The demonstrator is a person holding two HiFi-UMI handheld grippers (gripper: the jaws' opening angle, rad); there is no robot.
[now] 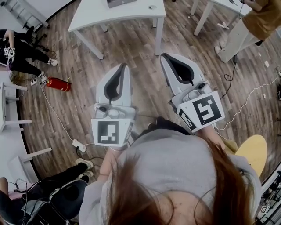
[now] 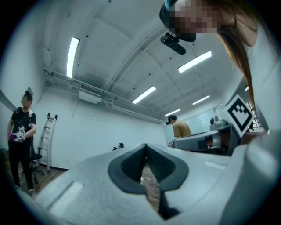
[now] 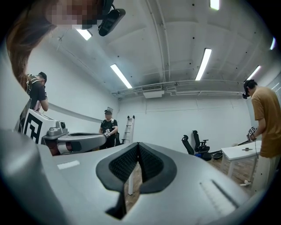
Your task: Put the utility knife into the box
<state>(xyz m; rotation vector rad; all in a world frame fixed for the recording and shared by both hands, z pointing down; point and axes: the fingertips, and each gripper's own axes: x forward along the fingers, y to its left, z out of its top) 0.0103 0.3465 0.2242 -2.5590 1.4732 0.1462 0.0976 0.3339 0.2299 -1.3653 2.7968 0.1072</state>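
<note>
No utility knife and no box shows in any view. Both grippers are held up in front of the person, over the wooden floor and short of the white table (image 1: 131, 15). The tips of my left gripper (image 1: 124, 67) meet and nothing is between them; in the left gripper view the pads of my left gripper (image 2: 145, 147) touch at the tip. My right gripper (image 1: 163, 56) is likewise shut and empty, and its own view shows the ribbed pads of my right gripper (image 3: 138, 145) pressed together. Each gripper sees the other beside it.
A dark object (image 1: 120, 2) lies on the white table's far edge. A second table (image 1: 215, 5) and a person in a tan shirt (image 1: 259, 22) are at the back right. A red fire extinguisher (image 1: 58, 84), cables, a power strip (image 1: 79, 145) and a yellow stool (image 1: 252, 151) are on the floor.
</note>
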